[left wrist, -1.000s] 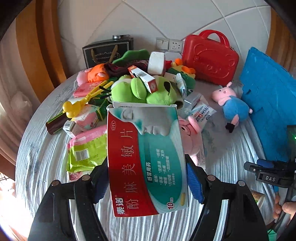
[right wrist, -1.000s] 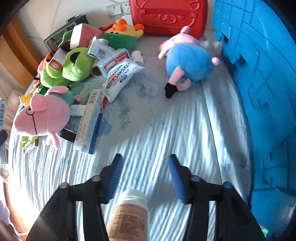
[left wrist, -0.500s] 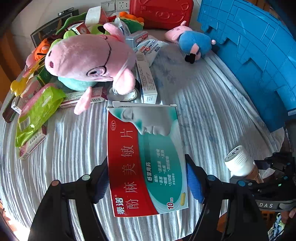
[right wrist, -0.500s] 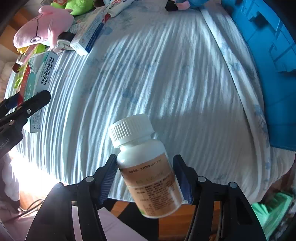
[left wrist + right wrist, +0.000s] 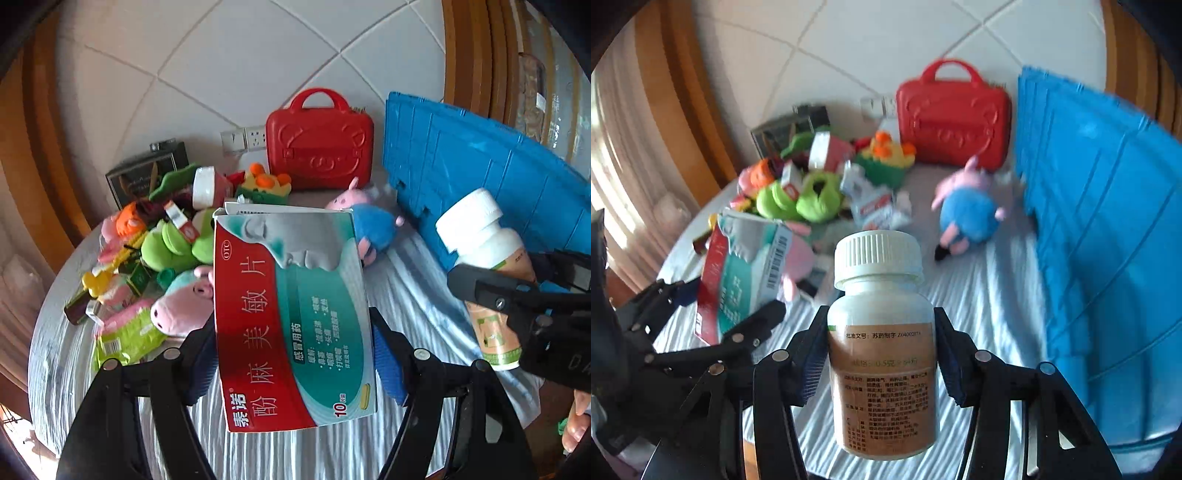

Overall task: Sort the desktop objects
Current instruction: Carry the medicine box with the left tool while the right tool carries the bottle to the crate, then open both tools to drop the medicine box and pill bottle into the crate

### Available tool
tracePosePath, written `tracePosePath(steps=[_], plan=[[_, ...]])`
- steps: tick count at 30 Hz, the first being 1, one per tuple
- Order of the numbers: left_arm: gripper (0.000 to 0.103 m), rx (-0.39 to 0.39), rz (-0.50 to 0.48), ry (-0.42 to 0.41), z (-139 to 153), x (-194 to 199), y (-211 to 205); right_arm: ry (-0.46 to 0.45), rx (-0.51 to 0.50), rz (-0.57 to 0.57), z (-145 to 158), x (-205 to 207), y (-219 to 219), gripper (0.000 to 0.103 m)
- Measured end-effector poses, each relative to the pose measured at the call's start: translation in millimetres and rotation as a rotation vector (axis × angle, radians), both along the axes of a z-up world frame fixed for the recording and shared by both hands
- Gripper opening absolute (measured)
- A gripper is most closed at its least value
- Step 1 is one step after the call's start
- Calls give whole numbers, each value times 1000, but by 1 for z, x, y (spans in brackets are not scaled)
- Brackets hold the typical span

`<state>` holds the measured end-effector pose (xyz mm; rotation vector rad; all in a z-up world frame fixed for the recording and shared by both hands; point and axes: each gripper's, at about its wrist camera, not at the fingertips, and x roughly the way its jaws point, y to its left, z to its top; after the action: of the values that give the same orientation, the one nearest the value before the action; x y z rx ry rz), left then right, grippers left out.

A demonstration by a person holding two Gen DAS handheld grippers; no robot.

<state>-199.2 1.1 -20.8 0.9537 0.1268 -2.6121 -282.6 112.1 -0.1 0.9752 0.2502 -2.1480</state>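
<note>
We hold both finds above the table's (image 5: 424,295) near edge: our left gripper (image 5: 293,354) stands wide, clamped on a red-and-teal medicine box (image 5: 291,314), while our right gripper's (image 5: 881,354) jaws are closing on a white-capped pill bottle (image 5: 881,350) (toys crowd the far left edge, beside a red case (image 5: 955,125)).

Both wrist views tilt down over the table (image 5: 406,266) toward the wall, sharing the red case (image 5: 319,147) (and blue crate (image 5: 1108,221)).
</note>
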Motion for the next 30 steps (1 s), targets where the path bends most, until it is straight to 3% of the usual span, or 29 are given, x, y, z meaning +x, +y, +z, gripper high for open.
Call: tracePosePath(steps=[5,11,16,20,30], plan=[[72,-18,-89,132,58,-21,52,210,-140,-69,85,4,63,52],[72,-37,-209,234,109,-58,138,376,-189,-246,132,-12,158,52],[72,-45,-294,239,125,-91,210,412,-162,-388,141,-42,232,52],[72,-20,-342,194,123,-111,252,400,-129,-468,135,-66,272,52],[72,2,-371,108,107,-137,291,316,-89,-531,96,-110,324,52]])
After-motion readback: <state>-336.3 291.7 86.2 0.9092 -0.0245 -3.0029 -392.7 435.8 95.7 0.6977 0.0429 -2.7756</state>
